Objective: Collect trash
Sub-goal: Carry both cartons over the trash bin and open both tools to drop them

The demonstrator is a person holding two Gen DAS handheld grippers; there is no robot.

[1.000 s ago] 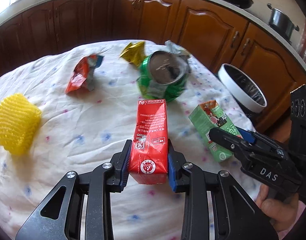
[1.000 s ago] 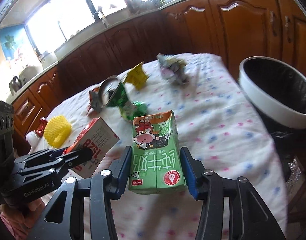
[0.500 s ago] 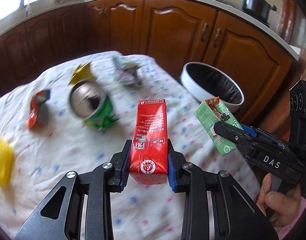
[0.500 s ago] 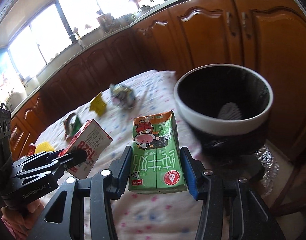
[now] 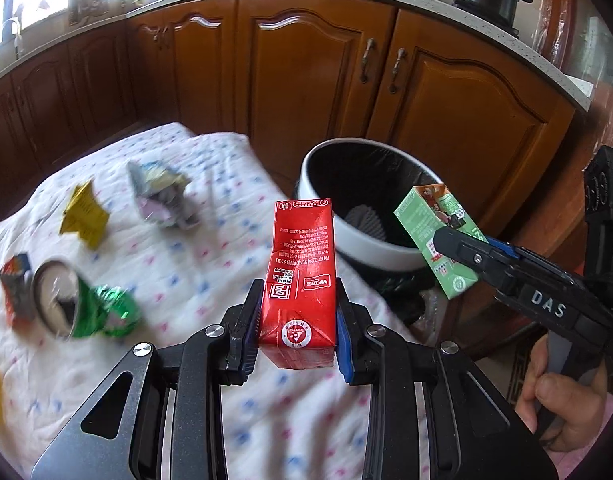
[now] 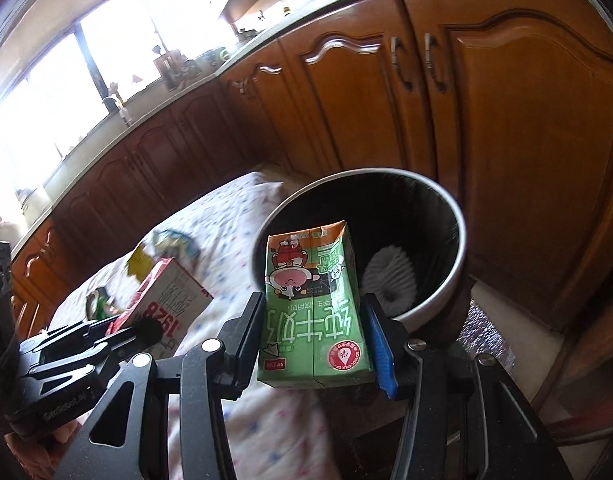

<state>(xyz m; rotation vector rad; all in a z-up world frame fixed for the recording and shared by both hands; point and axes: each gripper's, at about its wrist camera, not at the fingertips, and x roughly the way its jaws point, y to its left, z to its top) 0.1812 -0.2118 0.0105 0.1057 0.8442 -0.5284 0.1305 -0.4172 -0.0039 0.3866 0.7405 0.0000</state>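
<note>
In the left wrist view, a crushed green metal drink can (image 5: 86, 308) is seen at the lower left of the frame, lying on its side on the counter covered by a white cloth with small coloured dots (image 5: 194, 280). A crumpled yellow wrapper (image 5: 84, 214) lies above it, and a crumpled silvery wrapper (image 5: 162, 196) to the right of that. At the lower centre, a red rectangular drink carton (image 5: 300, 280) is pinched by its lower end between the jaws of the left gripper (image 5: 298, 332), above the cloth. A round white waste bin lined with a black bag (image 5: 370, 240) is seen just behind the carton, right of centre. At the right, a green rectangular milk carton (image 5: 434, 236) is held tilted over the bin's rim.

In the right wrist view, the red carton (image 6: 166, 304) appears at the lower left. At the centre, the green carton (image 6: 314, 312) is clamped between the jaws of the right gripper (image 6: 314, 344), its upper end in front of the bin's opening (image 6: 446, 288). A white ribbed object (image 6: 388, 280) lies inside the bin.
</note>
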